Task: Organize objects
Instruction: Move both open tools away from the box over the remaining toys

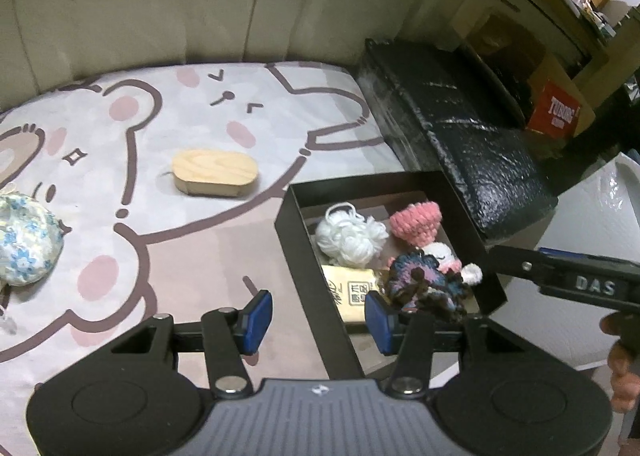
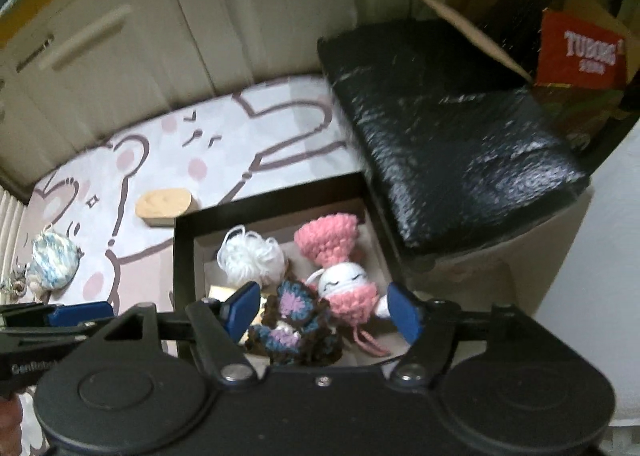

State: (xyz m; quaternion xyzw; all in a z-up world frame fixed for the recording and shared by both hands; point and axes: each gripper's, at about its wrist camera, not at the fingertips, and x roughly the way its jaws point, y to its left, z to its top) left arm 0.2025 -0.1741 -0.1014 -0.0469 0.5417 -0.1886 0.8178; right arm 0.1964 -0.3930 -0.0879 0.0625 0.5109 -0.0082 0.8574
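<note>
Cartoon-bear mat (image 1: 192, 248) spreads beneath everything. Black box (image 1: 298, 252) sits at its right edge, holding white yarn (image 1: 348, 236), a pink crocheted doll (image 2: 344, 268) and a dark crocheted flower (image 2: 296, 320). Wooden oval block (image 1: 215, 173) and floral pouch (image 1: 24, 240) lie outside. Left tongs (image 1: 318, 320) and right tongs (image 2: 324, 310) both gape apart, empty.
</note>
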